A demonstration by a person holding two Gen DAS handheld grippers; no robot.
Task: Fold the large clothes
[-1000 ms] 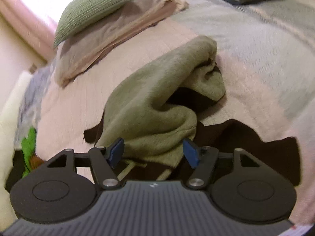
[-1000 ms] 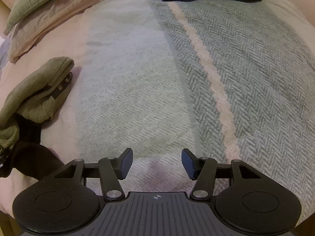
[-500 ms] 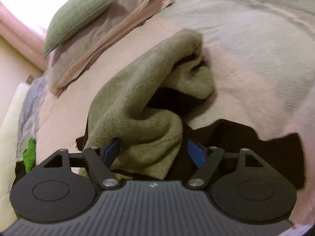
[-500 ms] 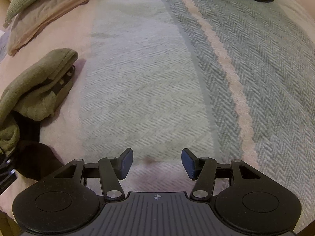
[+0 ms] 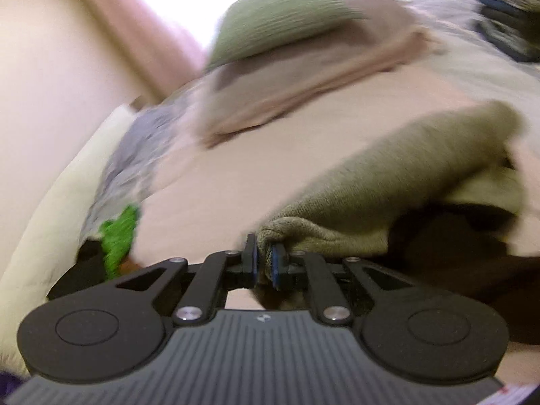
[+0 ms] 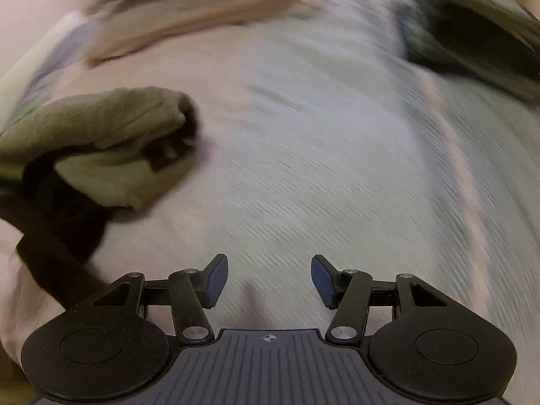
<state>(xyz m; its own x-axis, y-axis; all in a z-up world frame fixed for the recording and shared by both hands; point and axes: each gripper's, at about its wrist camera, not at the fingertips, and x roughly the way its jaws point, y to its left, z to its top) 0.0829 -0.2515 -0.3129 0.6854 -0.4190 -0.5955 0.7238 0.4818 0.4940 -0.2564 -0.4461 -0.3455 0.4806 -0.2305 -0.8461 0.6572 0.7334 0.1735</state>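
- left gripper (image 5: 262, 259): jaws closing, nearly together; a bunched edge of the olive-green garment (image 5: 388, 182) is pinched between the blue pads (image 5: 274, 263); cloth bulges out just past the fingertips
- olive-green garment in the left wrist view: long axis runs from the pinched end at about 6 o'clock out to its rounded far end at about 2 o'clock; crumpled, folded over on itself; dark lining or a dark garment (image 5: 472, 253) shows under it at 4 o'clock, cannot tell which
- right wrist view: same garment (image 6: 101, 141) lies at 9 o'clock, well apart from the right gripper (image 6: 266, 280); its rounded end points toward 2 o'clock; dark cloth (image 6: 57, 236) trails from it toward 7 o'clock
- right gripper: jaws wide apart, nothing between them; only the striped bedspread (image 6: 337, 152) below
- bedspread: pale grey-green herringbone with pink bands; garment rests on a pink band
- green cushion (image 5: 280, 23) on beige pillows (image 5: 303, 84) at 12 o'clock in the left wrist view, well apart from the garment
- stack of dark folded clothes (image 6: 472, 33) at 2 o'clock in the right wrist view
- bright green item (image 5: 118, 233) at 8 o'clock at the bed edge; blurred, cannot identify
- both views motion-blurred
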